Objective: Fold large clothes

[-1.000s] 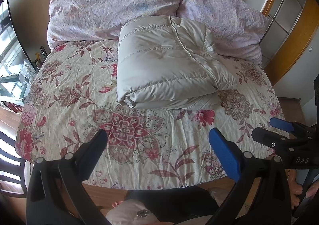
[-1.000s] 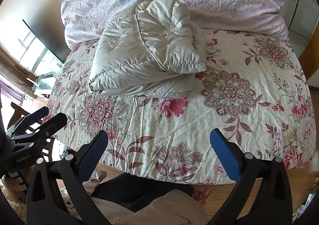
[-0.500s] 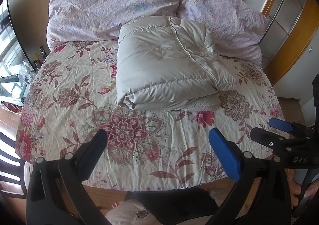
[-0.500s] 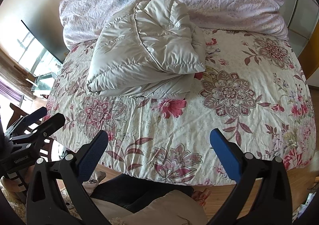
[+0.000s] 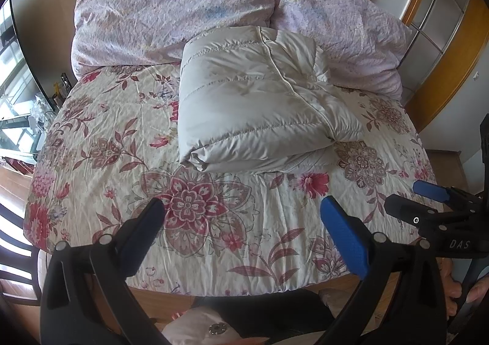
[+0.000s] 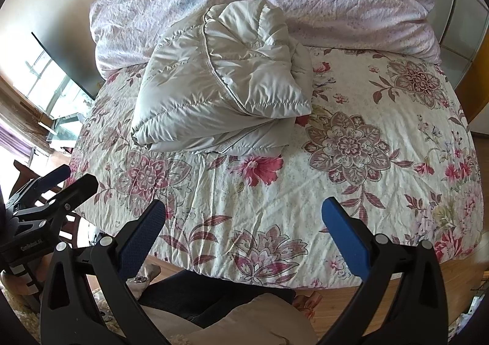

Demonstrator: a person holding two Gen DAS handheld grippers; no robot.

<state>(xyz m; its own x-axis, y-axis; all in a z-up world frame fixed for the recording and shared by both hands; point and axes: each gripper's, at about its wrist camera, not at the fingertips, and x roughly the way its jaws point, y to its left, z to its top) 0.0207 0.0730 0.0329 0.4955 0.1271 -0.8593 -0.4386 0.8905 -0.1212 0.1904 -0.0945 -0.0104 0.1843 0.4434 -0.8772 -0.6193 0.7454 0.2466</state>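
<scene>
left gripper (image 5: 241, 216) jaws spread, holding nothing, at my bed edge | right gripper (image 6: 243, 216) same, wide and idle | both have barely moved over the last second | puffy jacket (image 5: 256, 100) lies folded mid-bed (image 5: 101, 143), against the pillows (image 5: 171, 8) | I judge the fold finished.

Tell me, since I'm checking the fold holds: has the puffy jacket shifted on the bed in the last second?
No. The jacket lies folded in the same spot, its near edge just above the big red flower on the bedspread, as before.
</scene>
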